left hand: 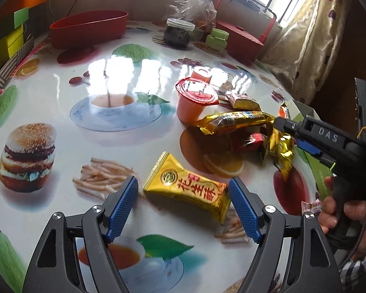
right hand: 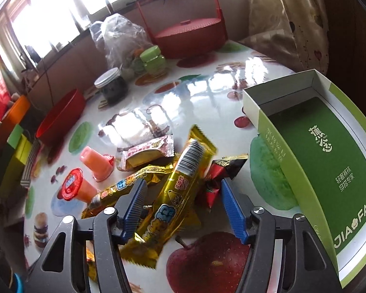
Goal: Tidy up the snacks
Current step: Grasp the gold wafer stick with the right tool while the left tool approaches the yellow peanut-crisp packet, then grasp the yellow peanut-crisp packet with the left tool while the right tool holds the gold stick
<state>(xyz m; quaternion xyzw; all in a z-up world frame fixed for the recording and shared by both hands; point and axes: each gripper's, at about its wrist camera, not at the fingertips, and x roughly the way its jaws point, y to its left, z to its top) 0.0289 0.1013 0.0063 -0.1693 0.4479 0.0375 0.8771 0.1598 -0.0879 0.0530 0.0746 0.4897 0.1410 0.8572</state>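
Glossy tablecloth (left hand: 61,112) printed with burgers, fries, teacups and fruit is covering a round table beside a curtained window.

Left gripper (left hand: 183,202) is hovering low over the cloth with its blue pads apart — a yellow peanut-candy packet (left hand: 186,189) is lying between them, and the right pad is sitting just beside the packet's end; contact cannot be confirmed.

Right gripper (right hand: 180,210) is reaching into the snack pile with its jaws partly apart. A gold barcode bar (right hand: 175,195) is standing tilted between the blue pads, close against the left pad, while a clear gap is showing at the right pad. A second gold bar (right hand: 124,185) is lying under it, with a red-and-black wrapped sweet (right hand: 217,178) just to the right.

Two orange jelly cups (right hand: 78,188) and a pink-wrapped snack (right hand: 146,151) are sitting at the pile's far side.

An open green box (right hand: 329,156) is resting near the pile at the table's right edge — its interior is showing no snacks.
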